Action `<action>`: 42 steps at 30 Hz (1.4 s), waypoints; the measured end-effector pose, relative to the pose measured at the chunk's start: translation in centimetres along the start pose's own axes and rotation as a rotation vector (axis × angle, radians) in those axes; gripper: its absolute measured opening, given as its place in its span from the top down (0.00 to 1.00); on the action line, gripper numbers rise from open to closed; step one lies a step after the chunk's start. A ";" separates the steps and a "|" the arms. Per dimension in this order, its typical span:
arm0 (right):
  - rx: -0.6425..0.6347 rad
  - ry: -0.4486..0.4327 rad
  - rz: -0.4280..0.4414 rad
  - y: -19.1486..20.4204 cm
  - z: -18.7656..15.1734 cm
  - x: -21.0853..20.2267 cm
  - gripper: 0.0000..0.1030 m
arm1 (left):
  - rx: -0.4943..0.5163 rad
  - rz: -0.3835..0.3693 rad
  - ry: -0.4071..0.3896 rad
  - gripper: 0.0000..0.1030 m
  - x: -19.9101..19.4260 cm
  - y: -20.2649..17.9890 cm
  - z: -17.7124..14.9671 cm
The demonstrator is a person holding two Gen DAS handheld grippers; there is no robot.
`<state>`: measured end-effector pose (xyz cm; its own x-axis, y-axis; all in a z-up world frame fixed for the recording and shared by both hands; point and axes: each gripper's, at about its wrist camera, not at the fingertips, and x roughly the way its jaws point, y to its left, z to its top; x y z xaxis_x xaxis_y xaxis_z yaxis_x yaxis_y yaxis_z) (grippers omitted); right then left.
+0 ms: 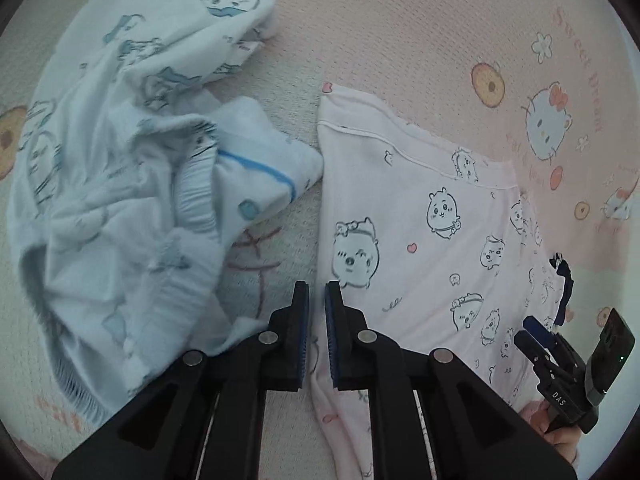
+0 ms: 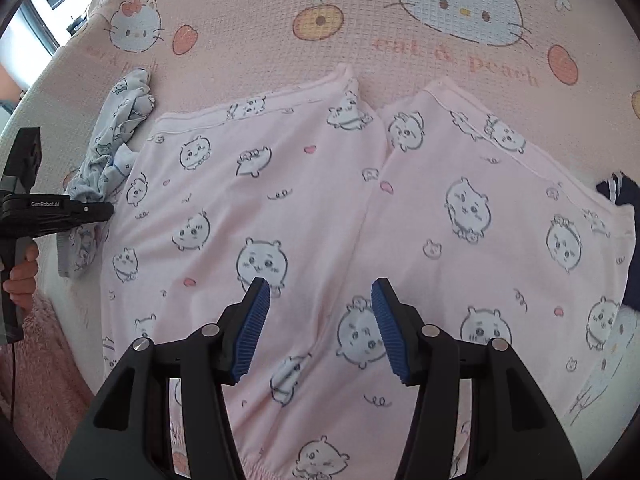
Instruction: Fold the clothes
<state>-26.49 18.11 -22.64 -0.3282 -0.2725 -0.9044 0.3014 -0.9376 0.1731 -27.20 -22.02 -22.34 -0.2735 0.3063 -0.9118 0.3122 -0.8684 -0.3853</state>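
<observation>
So the pink pajama pants (image 2: 320,208) are laid out flat on the bed, both legs spread side by side, hems pointing away from the cameras. Looks to me like the smoothing-out stage is done and the first fold hasn't started yet.

The left gripper (image 1: 316,304) hangs over the pants' left edge with its jaws pinched down to a narrow slit. I can't tell from the blurry wrist view whether any fabric is actually caught in there; it looks empty. The right gripper (image 2: 320,300) hovers over the crotch area, jaws about half open, nothing in them.

Next move probably needs both to grab one leg's outer edge and flip it onto the other.

A crumpled light blue garment (image 1: 120,160) sits just beside the pants. The pink cartoon-cat bedspread (image 2: 360,40) covers everything, and a bright window (image 2: 52,0) shows at the far left.
</observation>
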 end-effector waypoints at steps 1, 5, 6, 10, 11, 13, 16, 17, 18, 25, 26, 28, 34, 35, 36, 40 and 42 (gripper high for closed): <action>-0.015 0.000 -0.004 0.4 0.6 0.4 0.47 | 0.013 -0.004 0.010 0.89 0.7 -0.4 0.6; -0.056 0.083 -0.020 1.5 1.8 4.1 0.47 | 0.103 0.109 -0.054 0.99 0.4 -1.5 0.5; -0.084 0.081 -0.068 1.5 1.5 4.3 0.48 | 0.122 0.149 -0.071 0.99 0.2 -1.6 0.4; -0.103 0.081 -0.147 1.1 0.9 3.9 0.48 | 0.161 0.259 -0.095 0.97 0.0 -1.9 0.3; -0.092 0.080 -0.151 0.9 0.8 3.5 0.48 | 0.162 0.345 -0.117 0.97 -0.3 -2.1 0.3; -0.077 0.061 -0.151 0.6 0.6 2.6 0.48 | 0.163 0.374 -0.172 0.97 -1.5 -2.8 -0.1; -0.058 0.034 -0.102 1.3 -0.4 1.4 0.47 | 0.213 0.123 -0.141 0.92 -1.9 -5.5 -1.5; -0.052 0.030 -0.079 1.6 -0.8 1.1 0.47 | 0.281 0.056 -0.110 0.86 -1.3 -7.2 -2.5; -0.043 0.038 -0.049 2.0 -1.6 1.2 0.47 | 0.372 0.045 -0.086 0.81 -0.4 -9.2 -3.8; -0.114 0.121 -0.129 4.3 -7.6 1.3 0.47 | 0.698 0.299 0.048 0.57 5.0 -16.3 -10.4; -0.107 0.149 -0.139 3.9 -8.3 0.8 0.47 | 0.706 0.358 0.059 0.53 5.2 -16.6 -11.0; -0.074 0.187 -0.156 2.4 -10.2 -0.3 0.47 | 0.634 0.396 0.051 0.53 4.0 -14.6 -11.6; 0.086 0.094 -0.082 -0.7 -13.1 -3.1 0.47 | 0.517 0.169 -0.042 0.53 1.2 -15.9 -12.4; 0.096 0.087 -0.087 -0.6 -13.2 -2.8 0.47 | 0.520 0.130 -0.049 0.53 1.5 -16.9 -12.8; 0.106 0.081 -0.092 -0.5 -13.3 -2.6 0.47 | 0.513 0.152 -0.017 0.53 2.7 -17.5 -13.2; 0.018 0.091 -0.195 0.5 -15.1 -2.4 0.47 | 0.582 0.304 0.047 0.53 5.5 -18.1 -16.5; 0.039 0.091 -0.214 -0.2 -16.6 -3.4 0.47 | 0.636 0.354 0.045 0.48 4.8 -17.9 -17.9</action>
<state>-10.57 22.83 -26.05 -0.2988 -0.0479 -0.9531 0.1982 -0.9801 -0.0129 -17.86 1.97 -22.31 -0.2119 -0.0311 -0.9768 -0.2181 -0.9728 0.0783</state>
